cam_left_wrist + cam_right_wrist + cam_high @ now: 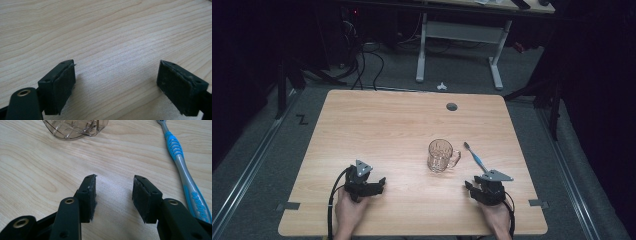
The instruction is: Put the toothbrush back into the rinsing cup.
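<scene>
A pale wooden table point(377, 125) with visible grain carries two things towards its right half. A clear glass mug point(441, 156) with a cut pattern and a side handle stands upright near the middle of the table, its handle turned to the right. Just to the right of it lies a grey and blue plastic toothbrush point(475, 158), flat on the wood, its bristle head at the far end and its handle running towards the near right. In the right gripper view the toothbrush point(183, 173) lies to the right of the jaws, apart from them, and white lettering runs along the blue part of its handle; it looks like a brand name, but it is too slanted and cut off to read with certainty.

The right gripper point(482, 187) rests low over the near right of the table, just near of the toothbrush's handle end. Its jaws stand partly apart with only bare wood between them, touching nothing.

The left gripper point(372, 186) sits at the near left of the table, well apart from the mug and the toothbrush. Its jaws are spread wide over bare wood, with nothing between them.

A small round grey grommet point(452, 106) is set in the table near its far edge.
</scene>
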`<state>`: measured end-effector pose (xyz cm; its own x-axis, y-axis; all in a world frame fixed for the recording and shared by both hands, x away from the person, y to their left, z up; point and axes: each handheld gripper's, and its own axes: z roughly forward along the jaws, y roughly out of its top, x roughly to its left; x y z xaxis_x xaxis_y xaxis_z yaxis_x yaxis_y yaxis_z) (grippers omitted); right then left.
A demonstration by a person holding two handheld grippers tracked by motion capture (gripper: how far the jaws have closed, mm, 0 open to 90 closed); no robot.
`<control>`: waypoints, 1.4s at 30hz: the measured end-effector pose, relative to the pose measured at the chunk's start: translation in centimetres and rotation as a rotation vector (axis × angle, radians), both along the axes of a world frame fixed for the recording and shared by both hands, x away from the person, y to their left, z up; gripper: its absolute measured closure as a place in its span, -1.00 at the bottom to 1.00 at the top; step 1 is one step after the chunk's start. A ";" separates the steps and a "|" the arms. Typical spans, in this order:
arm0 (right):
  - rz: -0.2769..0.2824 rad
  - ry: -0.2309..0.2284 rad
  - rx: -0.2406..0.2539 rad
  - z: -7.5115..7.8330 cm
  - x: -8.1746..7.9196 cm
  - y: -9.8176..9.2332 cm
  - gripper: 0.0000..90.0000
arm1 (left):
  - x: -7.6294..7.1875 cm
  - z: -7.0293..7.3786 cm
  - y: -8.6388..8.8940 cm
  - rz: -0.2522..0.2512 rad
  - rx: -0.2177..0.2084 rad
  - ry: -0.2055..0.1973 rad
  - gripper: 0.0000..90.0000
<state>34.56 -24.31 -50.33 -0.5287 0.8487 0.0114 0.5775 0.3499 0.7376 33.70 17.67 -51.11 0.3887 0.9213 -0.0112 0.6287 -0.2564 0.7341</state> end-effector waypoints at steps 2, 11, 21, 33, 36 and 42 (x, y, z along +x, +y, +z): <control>0.002 -0.005 -0.007 0.0 -0.1 -0.1 0.22 | 0.0 0.0 0.0 0.000 0.000 0.000 -0.65; 0.004 -0.022 -0.016 0.5 -0.7 -0.6 0.32 | 0.0 0.0 0.0 0.000 0.001 0.000 -0.65; -0.009 -0.017 -0.015 0.6 -0.9 -1.4 0.35 | 0.0 0.0 0.0 0.000 0.001 0.000 -0.65; -0.038 -0.027 -0.001 0.8 -1.3 -2.7 0.36 | 0.0 0.0 0.0 0.000 0.001 0.000 -0.65; -0.038 -0.029 -0.002 0.7 -1.4 -2.7 0.36 | 0.0 0.0 0.0 0.000 0.000 0.000 -0.65; -0.055 -0.028 0.009 0.8 -1.5 -3.2 0.37 | 0.0 0.0 0.0 0.000 0.000 0.000 -0.65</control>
